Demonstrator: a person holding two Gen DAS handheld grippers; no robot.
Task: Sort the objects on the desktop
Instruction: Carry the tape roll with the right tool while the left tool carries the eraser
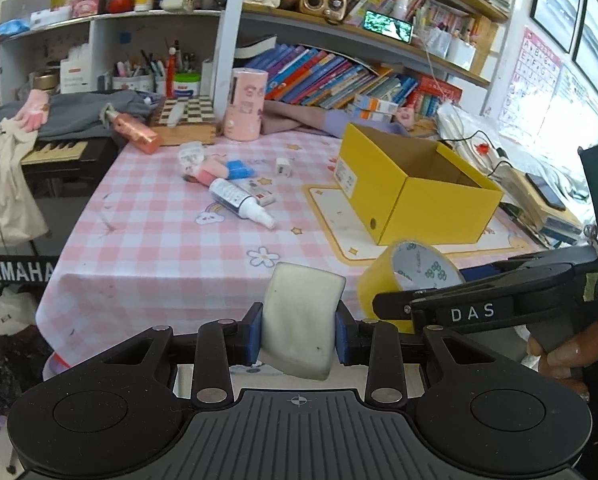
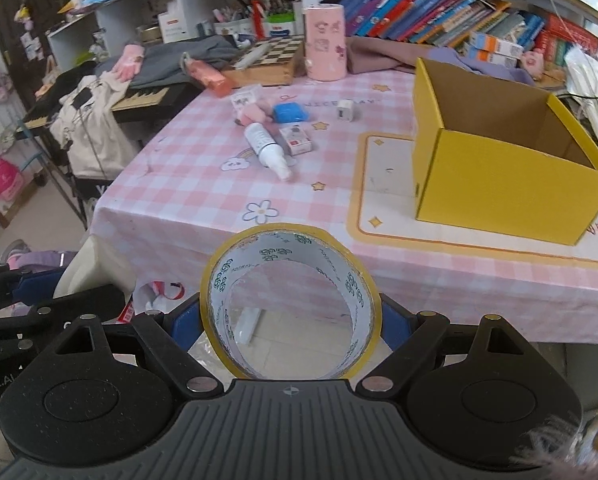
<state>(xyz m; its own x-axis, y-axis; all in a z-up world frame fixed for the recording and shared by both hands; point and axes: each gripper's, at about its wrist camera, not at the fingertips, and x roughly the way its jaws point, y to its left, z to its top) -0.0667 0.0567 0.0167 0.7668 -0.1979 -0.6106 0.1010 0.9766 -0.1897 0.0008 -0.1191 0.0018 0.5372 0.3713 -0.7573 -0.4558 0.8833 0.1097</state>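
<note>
My left gripper (image 1: 299, 330) is shut on a white rectangular block (image 1: 303, 320), held in front of the table's near edge. My right gripper (image 2: 289, 322) is shut on a yellow tape roll (image 2: 289, 300), whose hollow faces the camera; the roll also shows in the left wrist view as the tape roll (image 1: 409, 276). An open yellow box (image 2: 507, 152) stands on a cream mat at the right of the pink checked table; the same box (image 1: 415, 182) looks empty. A white spray bottle (image 2: 268, 151), a small red-and-white box (image 2: 296, 140), a blue item (image 2: 290, 113) and a white charger cube (image 2: 345, 111) lie mid-table.
A pink cylinder (image 2: 325, 42), a chessboard (image 2: 265, 58) and an orange bottle (image 2: 209, 74) stand at the table's far side under bookshelves. A keyboard (image 1: 55, 152) draped with clothes is on the left. A person's fingers (image 1: 559, 354) grip the right gripper's handle.
</note>
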